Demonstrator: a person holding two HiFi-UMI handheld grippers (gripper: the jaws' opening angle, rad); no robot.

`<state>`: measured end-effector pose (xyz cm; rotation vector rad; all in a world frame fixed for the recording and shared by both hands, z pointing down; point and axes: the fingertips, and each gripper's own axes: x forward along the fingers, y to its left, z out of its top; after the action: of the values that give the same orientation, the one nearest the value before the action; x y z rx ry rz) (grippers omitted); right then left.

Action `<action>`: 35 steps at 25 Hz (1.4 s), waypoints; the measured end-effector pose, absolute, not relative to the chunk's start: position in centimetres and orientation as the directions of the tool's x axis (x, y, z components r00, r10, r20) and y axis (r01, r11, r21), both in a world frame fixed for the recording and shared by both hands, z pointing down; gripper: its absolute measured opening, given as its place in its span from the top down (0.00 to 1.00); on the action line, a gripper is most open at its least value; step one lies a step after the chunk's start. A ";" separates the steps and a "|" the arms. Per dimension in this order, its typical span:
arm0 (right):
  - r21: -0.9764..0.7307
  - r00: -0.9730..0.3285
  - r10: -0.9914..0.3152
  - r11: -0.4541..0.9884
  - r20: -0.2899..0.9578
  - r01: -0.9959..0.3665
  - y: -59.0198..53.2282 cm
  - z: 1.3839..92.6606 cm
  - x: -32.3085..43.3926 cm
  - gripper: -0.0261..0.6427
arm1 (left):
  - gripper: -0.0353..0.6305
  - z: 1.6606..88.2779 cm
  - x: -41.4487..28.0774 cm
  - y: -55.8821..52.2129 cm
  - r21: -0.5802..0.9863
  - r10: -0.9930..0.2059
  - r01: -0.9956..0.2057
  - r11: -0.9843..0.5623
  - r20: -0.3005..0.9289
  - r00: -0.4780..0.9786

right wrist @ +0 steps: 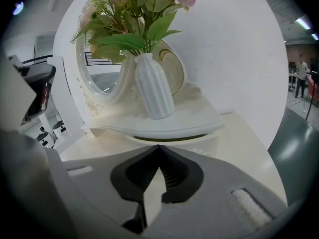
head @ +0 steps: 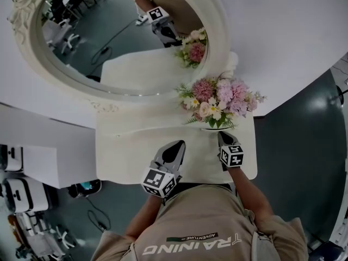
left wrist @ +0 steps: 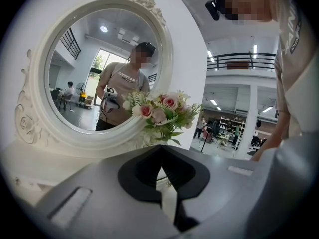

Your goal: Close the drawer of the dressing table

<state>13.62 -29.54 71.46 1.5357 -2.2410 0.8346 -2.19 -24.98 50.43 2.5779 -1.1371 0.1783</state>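
— Low in the middle of the head view, is that pale slab the drawer [head: 130, 159]?

— I take it so. It juts out from under the curved top [head: 157, 123] of the dressing table toward the person, and its near edge runs across the lower part of the frame. In the right gripper view it fills the middle right, with a dark slit between it and the top above.

— Where are the tools?

— Both are over the drawer's near part. The left gripper [head: 176, 144] sits at lower centre and the right gripper [head: 224, 136] is just right of it, below the flowers [head: 217, 99]. Each has its jaws brought together at the tips, with nothing between them.

— How will the drawer handle?

— It looks like painted board, so I judge it stiff, moderately heavy and sliding on runners. Pushed from one corner, it may skew and bind.

— Where would you take hold?

— No knob shows in any view, so I would not grip at all. I would set the closed tips flat against the front face, one either side of the middle, and push evenly. The smooth paint may let them skid.

— Any hazard?

— The ribbed vase [right wrist: 154, 91] at the upper centre of the right gripper view is tall and narrow. A hard stop could rock it toward the mirror [head: 109, 42].
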 end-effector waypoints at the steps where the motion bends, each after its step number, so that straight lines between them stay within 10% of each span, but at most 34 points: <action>1: -0.291 -0.386 -0.746 0.264 0.542 -0.919 -29.6 71.4 13.6 0.96 | 0.92 50.4 -2.2 -25.0 0.236 -0.699 -0.738 -0.632 0.238 0.675; 35: -0.272 -0.445 -0.708 0.352 0.548 -0.896 -29.6 70.8 12.8 0.96 | 0.92 50.2 -2.5 -25.9 0.249 -0.704 -0.737 -0.628 0.220 0.675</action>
<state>12.81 -29.55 70.76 1.4155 -2.2848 0.7798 -2.47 -25.89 50.20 2.5724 -1.1422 0.1449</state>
